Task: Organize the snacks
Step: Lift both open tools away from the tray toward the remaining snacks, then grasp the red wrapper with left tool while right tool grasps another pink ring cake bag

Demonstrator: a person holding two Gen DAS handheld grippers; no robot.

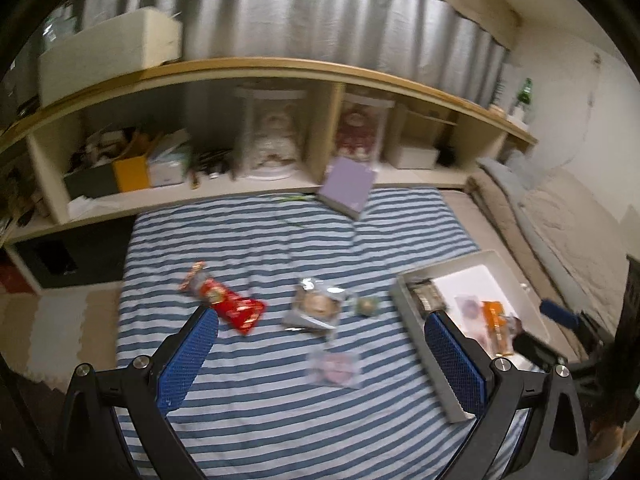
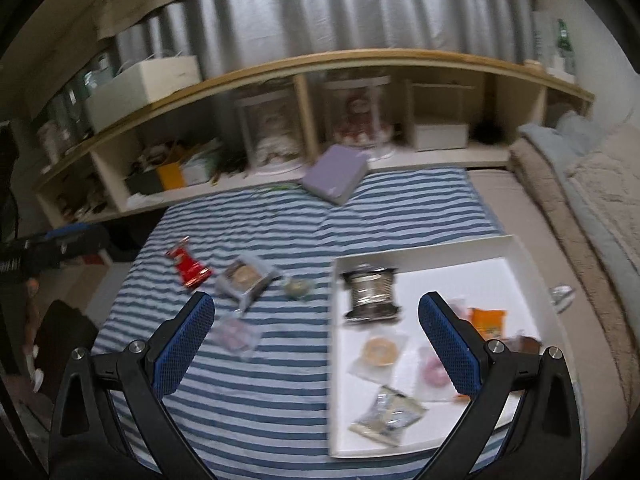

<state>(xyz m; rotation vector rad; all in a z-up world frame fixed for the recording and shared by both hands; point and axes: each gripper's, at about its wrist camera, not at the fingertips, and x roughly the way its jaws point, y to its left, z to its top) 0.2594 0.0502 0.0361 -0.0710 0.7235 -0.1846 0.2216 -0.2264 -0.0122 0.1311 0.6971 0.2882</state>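
Note:
Several snacks lie on a blue-striped cloth [image 1: 256, 408]: a red packet [image 1: 228, 304], a clear pack with a round pastry [image 1: 316, 306], a small green sweet [image 1: 367, 306] and a pale pink packet [image 1: 334, 367]. My left gripper [image 1: 320, 354] is open above them, empty. A white tray [image 2: 424, 246] on the right holds several snacks, among them a silver pack [image 2: 370, 294], an orange packet [image 2: 487, 322] and a ring-shaped snack [image 2: 380, 351]. My right gripper [image 2: 316, 344] is open and empty over the tray's left edge. The red packet [image 2: 188, 268] shows there too.
A purple box [image 1: 347, 188] leans at the cloth's far edge against a low wooden shelf [image 1: 256, 68] full of boxes and jars. A beige mattress [image 2: 592, 208] lies to the right. A foil wrapper [image 2: 562, 296] lies beside the tray.

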